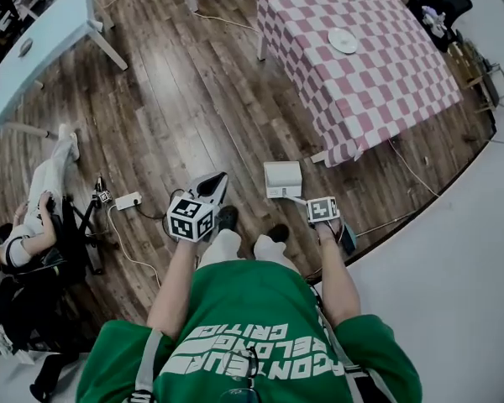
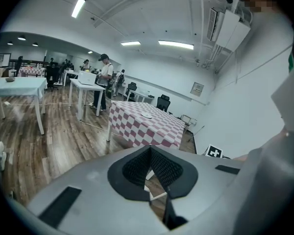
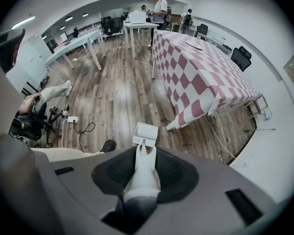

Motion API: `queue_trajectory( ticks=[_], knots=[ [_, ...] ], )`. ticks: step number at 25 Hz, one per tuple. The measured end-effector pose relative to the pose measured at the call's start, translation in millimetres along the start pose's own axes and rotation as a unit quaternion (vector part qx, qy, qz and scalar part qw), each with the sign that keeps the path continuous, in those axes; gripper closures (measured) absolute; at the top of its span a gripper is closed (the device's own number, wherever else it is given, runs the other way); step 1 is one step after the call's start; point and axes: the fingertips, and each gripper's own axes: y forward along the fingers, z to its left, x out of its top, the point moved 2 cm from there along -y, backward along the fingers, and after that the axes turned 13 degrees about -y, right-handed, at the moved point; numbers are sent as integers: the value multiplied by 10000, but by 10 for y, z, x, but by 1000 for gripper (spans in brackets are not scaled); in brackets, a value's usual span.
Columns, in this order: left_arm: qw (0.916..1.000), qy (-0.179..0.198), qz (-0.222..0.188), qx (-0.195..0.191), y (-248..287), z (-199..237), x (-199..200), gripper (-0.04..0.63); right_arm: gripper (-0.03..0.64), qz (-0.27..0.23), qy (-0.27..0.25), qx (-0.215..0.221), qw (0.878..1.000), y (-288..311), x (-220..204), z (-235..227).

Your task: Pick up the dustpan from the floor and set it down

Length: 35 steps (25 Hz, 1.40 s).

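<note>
Brown wooden floor planks (image 1: 193, 99) run under the feet of the person in the green shirt, and the job looks about half done. The right gripper (image 3: 146, 155) points down with its fingers (image 3: 171, 173) clenched on the pale grey handle (image 3: 144, 173) of the white, box-shaped plastic dustpan (image 1: 283, 179). The pan sits just ahead of the person's shoes, low over the planks. I cannot tell whether it rests on them or hangs just clear. What seems left is to settle it and let go. The left gripper (image 2: 150, 150) is beside it, its black fingers (image 2: 137, 168) closed on each other with nothing between.

A white power strip (image 1: 128, 200) and its cable lie a little to the left, near a seated person (image 1: 34, 225). Farther on stands a bench under a pink-and-white checked cloth (image 1: 361, 57) with a white plate (image 1: 343, 40) on it. A long white bench (image 1: 50, 32) is off to the far left.
</note>
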Motion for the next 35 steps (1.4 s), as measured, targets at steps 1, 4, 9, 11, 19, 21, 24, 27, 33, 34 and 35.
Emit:
queue_trajectory(
  ticks=[1,4,9,11,19,21,24,27,33,34,35],
  knots=[
    [10000,-38,-27,65,-28,43,0,592,495,-38,-67,71,9999,53,72,24],
    [9997,-115,-82,191,-89,170,34,592,495,-6,-183,145,9997,148,235,65],
    [9988,-245,-149,399,-162,344,73,592,495,118,-318,239,9991,307,437,107],
    [9983,-290,-158,470,-180,400,72,592,495,185,-392,181,9989,352,507,84],
    [9965,-417,-199,694,-229,613,77,592,497,300,-432,306,9981,592,655,192],
    [9961,-446,-208,729,-219,649,80,592,496,365,-485,278,9978,614,688,170],
    [9958,-471,-208,753,-192,688,93,592,495,441,-536,282,9972,653,750,150],
    [9960,-478,-182,739,-164,702,105,592,492,517,-571,289,9966,676,786,152],
    [9964,-456,-148,696,-140,735,135,592,451,583,-449,471,9962,662,775,174],
    [9966,-442,-142,682,-129,738,146,592,435,538,-409,536,9963,665,782,188],
    [9968,-426,-133,664,-114,738,156,592,423,489,-379,568,9965,657,793,193]
  ],
)
